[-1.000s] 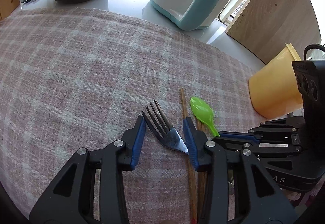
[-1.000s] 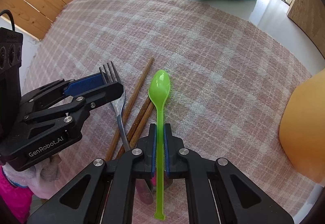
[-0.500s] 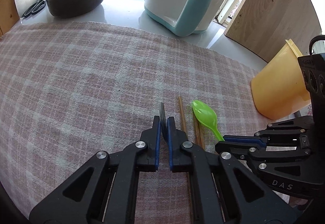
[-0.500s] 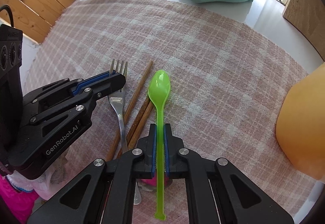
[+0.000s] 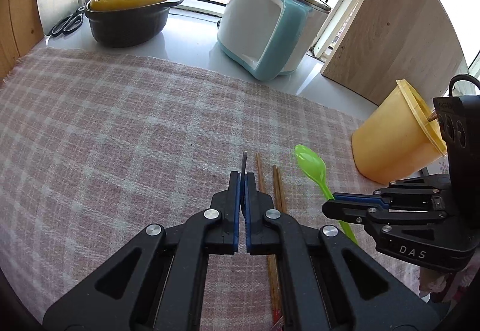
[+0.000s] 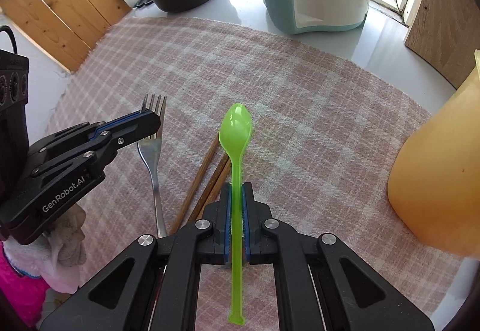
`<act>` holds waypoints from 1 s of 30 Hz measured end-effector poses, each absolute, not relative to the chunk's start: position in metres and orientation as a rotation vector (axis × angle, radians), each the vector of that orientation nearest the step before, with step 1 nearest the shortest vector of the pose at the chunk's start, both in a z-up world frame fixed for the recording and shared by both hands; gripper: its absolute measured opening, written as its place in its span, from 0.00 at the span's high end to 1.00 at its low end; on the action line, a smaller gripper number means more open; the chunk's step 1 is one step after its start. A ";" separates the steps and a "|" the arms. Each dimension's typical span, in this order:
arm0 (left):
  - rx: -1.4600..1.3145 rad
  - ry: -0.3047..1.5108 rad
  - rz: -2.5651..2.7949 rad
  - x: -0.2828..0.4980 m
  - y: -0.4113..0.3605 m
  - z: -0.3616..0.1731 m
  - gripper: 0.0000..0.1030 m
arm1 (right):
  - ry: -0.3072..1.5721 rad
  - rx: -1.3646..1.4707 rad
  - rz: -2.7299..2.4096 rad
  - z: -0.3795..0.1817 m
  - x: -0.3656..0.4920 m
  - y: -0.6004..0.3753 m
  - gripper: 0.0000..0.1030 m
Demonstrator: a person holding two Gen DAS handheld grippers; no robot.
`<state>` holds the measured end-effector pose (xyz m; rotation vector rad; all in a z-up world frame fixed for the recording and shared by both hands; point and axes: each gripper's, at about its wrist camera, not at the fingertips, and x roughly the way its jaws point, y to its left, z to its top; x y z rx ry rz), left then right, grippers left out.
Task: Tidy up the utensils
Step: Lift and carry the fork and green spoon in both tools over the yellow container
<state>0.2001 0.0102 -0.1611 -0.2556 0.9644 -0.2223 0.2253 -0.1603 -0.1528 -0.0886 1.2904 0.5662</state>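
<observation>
Now the left gripper (image 5: pixel 242 178) has its fingers (image 6: pixel 147 124) clenched on the metal fork (image 6: pixel 153 151), while the right gripper (image 6: pixel 236 191) pinches the green spoon (image 6: pixel 235 133) by its handle; both utensils sit just above the brown chopsticks (image 5: pixel 261 172) on the plaid cloth (image 5: pixel 120 127), near the yellow cup (image 5: pixel 393 145)

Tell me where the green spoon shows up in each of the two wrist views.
Left wrist view: the green spoon sits right of centre, its handle running into the right tool.
Right wrist view: the green spoon is dead centre, bowl pointing away, handle clamped in that tool.
Shared landmark: the chopsticks, just left of it in both.
</observation>
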 end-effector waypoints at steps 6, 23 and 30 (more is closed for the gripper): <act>-0.251 0.918 -0.223 0.184 0.011 -0.139 1.00 | 1.228 -0.079 0.575 -0.129 0.213 -0.172 0.95; -0.206 0.798 -0.245 0.141 -0.008 -0.075 1.00 | 1.055 -0.066 0.585 -0.063 0.176 -0.211 0.95; -0.217 0.752 -0.285 0.136 -0.026 -0.049 1.00 | 0.992 -0.050 0.558 -0.035 0.168 -0.239 0.95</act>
